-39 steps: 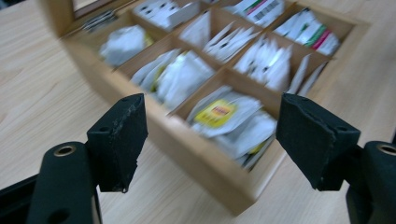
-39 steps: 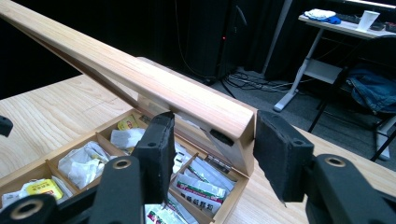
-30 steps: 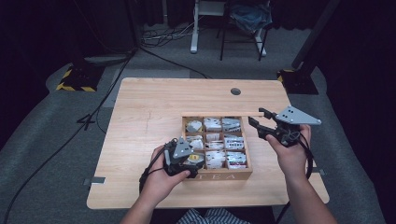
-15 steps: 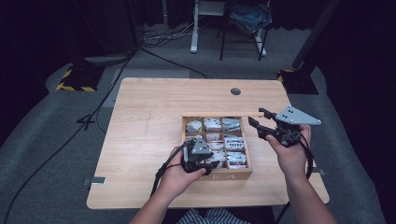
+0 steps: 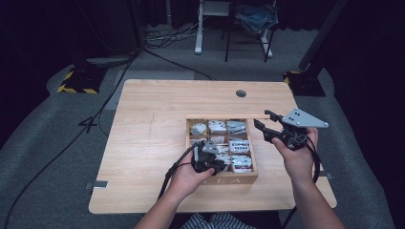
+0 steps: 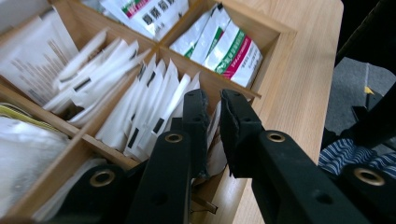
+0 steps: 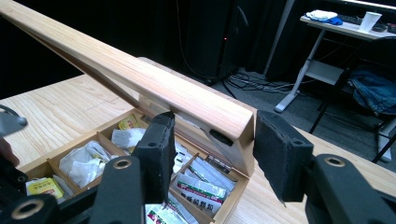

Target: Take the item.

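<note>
**Two hand-held grippers at an open wooden tea box full of sachets**

A pale wooden table fills the middle of the high view, with a person's forearms coming in from the near edge. On the table's right half sits a light wooden compartment box with "TEA" on its near wall, divided into nine compartments, three rows of three.

At the left, the left gripper dips into the box's near-left area. In the left gripper view its two black jaws stand almost shut, a thin gap between them, around the upper edges of the white paper sachets standing on edge in one compartment; whether they pinch one I cannot tell. These sachets look light, thin, floppy and easy to crease, so the best hold is likely one packet's top edge. About six or seven stand in this row; the exact number is unclear.

Further right, green-and-red printed sachets lie in the next compartment, about four.

At the right, the right gripper hovers beside the box's far-right corner, jaws wide apart and empty. In the right gripper view the raised, hinged wooden lid, stiff and heavier, sits between them.
</note>
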`<action>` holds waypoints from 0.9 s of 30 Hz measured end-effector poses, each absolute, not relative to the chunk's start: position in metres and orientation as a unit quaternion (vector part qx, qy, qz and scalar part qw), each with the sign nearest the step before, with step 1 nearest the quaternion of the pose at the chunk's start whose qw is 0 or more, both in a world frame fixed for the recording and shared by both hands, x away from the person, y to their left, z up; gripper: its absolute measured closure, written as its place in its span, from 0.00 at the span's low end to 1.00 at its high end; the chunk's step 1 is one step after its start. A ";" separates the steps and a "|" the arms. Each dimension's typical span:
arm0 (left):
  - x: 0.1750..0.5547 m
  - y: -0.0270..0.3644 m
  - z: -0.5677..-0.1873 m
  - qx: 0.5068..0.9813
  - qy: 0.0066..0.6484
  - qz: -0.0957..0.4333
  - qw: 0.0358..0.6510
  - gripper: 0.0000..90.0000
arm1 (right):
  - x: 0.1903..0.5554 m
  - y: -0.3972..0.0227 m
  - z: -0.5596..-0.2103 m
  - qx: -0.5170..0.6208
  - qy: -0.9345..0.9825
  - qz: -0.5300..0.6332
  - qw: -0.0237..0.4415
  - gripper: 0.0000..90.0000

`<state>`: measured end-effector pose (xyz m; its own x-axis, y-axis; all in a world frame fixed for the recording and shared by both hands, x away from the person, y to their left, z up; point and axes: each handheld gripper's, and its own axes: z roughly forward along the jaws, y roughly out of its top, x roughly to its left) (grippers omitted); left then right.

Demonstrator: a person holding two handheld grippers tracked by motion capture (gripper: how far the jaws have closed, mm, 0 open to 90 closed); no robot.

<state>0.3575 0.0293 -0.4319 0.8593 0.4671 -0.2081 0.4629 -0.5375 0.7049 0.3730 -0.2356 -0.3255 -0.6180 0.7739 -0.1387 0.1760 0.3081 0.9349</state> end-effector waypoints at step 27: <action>0.359 0.040 -0.422 0.857 0.240 0.019 0.455 1.00 | 0.373 -0.236 -0.326 0.316 0.750 0.496 0.302 0.55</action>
<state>0.3594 0.0400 -0.4220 0.8839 0.4294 -0.1856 0.3945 -0.4710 0.7890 0.3728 -0.2356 -0.3258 -0.6174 0.7741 -0.1399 0.1739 0.3078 0.9354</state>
